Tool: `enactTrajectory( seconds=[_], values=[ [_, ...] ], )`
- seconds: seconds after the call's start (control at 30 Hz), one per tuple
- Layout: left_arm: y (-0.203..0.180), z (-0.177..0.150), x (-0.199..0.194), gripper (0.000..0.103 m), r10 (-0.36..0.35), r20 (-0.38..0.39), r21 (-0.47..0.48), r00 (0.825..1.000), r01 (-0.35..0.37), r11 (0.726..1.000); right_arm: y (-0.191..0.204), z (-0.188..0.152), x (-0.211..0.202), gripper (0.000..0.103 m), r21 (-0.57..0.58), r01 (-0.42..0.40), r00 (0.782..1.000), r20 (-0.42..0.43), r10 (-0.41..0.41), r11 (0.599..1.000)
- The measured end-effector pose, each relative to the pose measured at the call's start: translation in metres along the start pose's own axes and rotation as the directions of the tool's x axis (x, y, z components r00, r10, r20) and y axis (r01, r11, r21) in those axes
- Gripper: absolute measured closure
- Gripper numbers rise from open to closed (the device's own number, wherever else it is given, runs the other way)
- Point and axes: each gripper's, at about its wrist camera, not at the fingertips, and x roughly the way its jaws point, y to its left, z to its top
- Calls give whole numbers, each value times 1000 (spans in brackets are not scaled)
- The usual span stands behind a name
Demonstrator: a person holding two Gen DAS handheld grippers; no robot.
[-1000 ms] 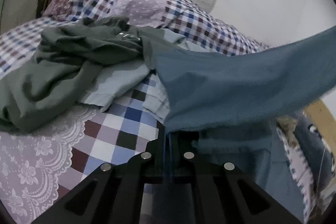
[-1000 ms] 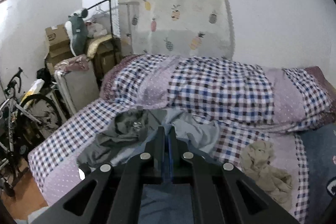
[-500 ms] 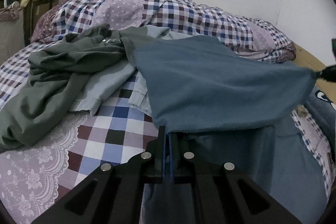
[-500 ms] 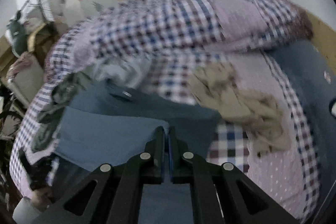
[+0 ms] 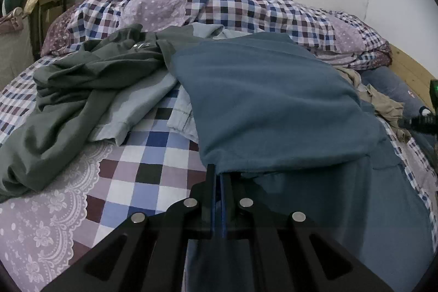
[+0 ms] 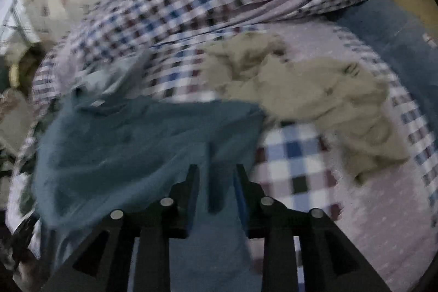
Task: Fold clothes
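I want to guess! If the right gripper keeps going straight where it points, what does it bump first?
Probably the blue garment: the right gripper, jaws opening, has it lying between and ahead. The picture is blurry.

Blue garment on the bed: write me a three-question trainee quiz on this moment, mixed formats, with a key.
1. True or false: the left gripper is shut on the blue garment.
2. Which garment lies crumpled to the right of the blue one in the right wrist view? A. beige garment B. red towel C. white sock
3. Fill in: the dark green garment lies on the ____ bedspread.

Key: 1 true; 2 A; 3 checked. Note: the right gripper jaws are opening, with blue cloth between them.
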Motion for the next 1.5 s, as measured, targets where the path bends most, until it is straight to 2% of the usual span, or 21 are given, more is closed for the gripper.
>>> enactTrajectory(
  seconds=[0.1,0.3,0.4,0.6,0.77,0.93,0.97,1.0,1.03,1.17,1.3,1.4,1.5],
  values=[
    [-1,0,0,102,8,-1,7,1000,-8,1000,9,-20,10,75,-60,-42,998,-52,38,997],
    [-1,0,1,102,6,-6,3,1000,-6,1000,15,-31,42,75,-65,-26,995,-95,20,998],
    [0,0,2,102,4,-9,3,1000,-4,1000,16,-29,48,75,-72,7,996,-88,-14,997],
    [1,0,2,102,-1,-8,-4,1000,0,1000,16,-25,51,75,-105,17,996,-86,-26,994],
    [1,1,3,102,-2,-10,-5,1000,2,1000,18,-22,44,75,-112,-4,999,-53,-2,994],
    [2,1,4,102,-7,-17,-11,1000,6,1000,28,-23,60,74,-158,15,995,-94,-31,987],
    [2,0,4,102,-8,-17,-13,1000,8,1000,29,-24,61,79,-161,28,994,-98,-44,987],
    [3,0,3,102,-10,-12,-17,1000,10,1000,31,-24,61,100,-163,40,993,-101,-57,986],
    [4,0,1,102,-12,-6,-21,1000,11,1000,32,-25,61,102,-166,52,992,-105,-70,985],
    [7,2,-9,102,-26,44,-39,999,28,999,33,-29,30,103,-171,60,993,-94,-77,983],
    [10,3,-10,102,-38,41,-53,998,40,998,27,-44,-1,103,-159,71,992,-94,-86,985],
    [10,1,-8,102,-55,22,-58,998,57,997,22,-59,10,102,-162,81,983,-151,-106,983],
    [15,0,-7,101,-90,-1,-82,996,89,993,22,-67,37,99,-164,105,962,-232,-142,981]
  ],
)
